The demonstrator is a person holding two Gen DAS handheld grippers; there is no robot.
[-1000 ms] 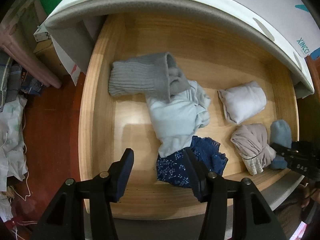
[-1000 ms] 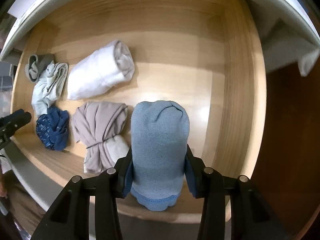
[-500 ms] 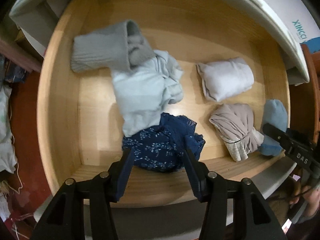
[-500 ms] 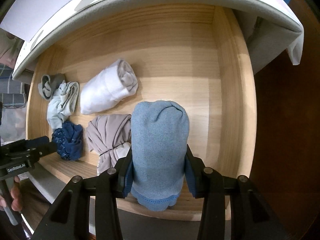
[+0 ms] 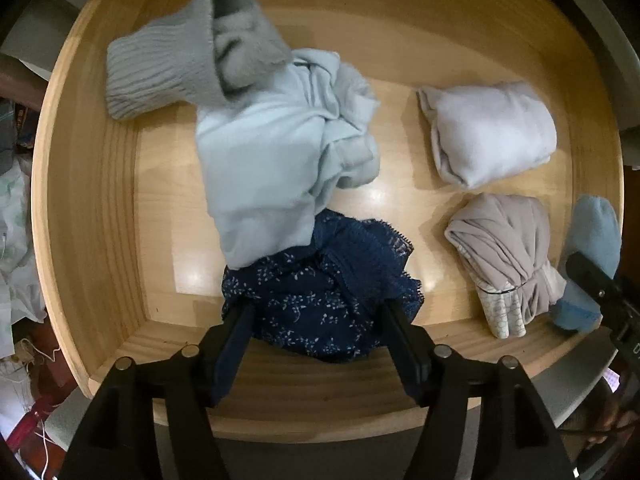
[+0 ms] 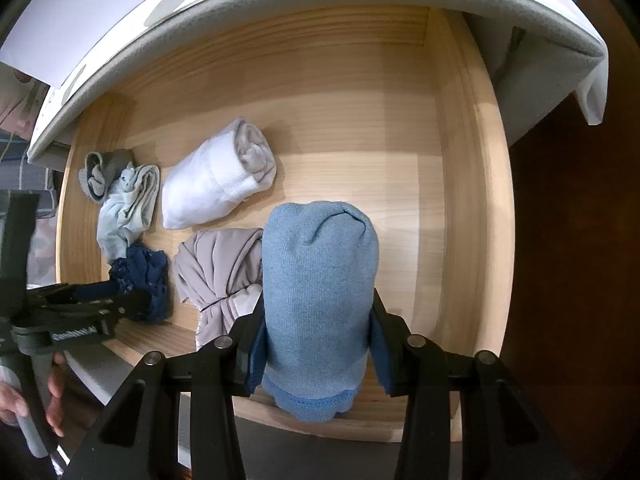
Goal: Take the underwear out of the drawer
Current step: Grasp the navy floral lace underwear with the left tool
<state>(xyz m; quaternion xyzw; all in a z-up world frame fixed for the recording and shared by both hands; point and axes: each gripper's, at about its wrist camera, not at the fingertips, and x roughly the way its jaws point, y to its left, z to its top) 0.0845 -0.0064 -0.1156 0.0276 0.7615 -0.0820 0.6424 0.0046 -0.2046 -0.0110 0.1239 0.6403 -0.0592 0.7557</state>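
The wooden drawer [image 5: 84, 208] is open. Dark blue patterned underwear [image 5: 320, 280] lies at its front, partly under a pale blue garment [image 5: 272, 160]. My left gripper [image 5: 316, 328] is open, its jaws on either side of the dark blue underwear. My right gripper [image 6: 316, 336] is shut on a rolled light blue piece [image 6: 320, 280], held above the drawer's front right; this piece also shows in the left wrist view [image 5: 592, 248]. The dark blue underwear also shows in the right wrist view [image 6: 144, 276], with the left gripper [image 6: 120, 300] on it.
A grey ribbed sock [image 5: 172, 60], a white roll [image 5: 492, 132] and a beige bundle [image 5: 508, 252] lie in the drawer. A white-covered tabletop edge [image 6: 320, 4] overhangs the drawer's back. Clothes lie on the floor to the left [image 5: 12, 208].
My left gripper has moved down and forward into the drawer until its open jaws flank the dark blue underwear. My right gripper has kept its hold on the light blue roll and risen slightly.
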